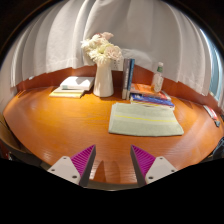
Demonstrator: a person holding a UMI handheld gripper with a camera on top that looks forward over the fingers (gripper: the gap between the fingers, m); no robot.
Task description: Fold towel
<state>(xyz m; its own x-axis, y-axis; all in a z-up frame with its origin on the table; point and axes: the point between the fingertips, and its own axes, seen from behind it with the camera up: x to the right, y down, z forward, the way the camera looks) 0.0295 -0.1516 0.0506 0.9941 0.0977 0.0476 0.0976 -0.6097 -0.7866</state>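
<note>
A pale green towel (144, 118) lies flat on the wooden table (60, 125), ahead of my fingers and a little to the right. My gripper (112, 160) is open and empty, held above the table's near part, with bare wood between its magenta pads (84, 159). The towel is well beyond the fingertips, not touching them.
A white vase with pale flowers (103, 65) stands at the back centre. An open book (72, 86) lies to its left. Upright books (128, 77), a bottle (158, 78) and stacked books (150, 96) sit behind the towel. A small object (211, 113) lies at the right edge.
</note>
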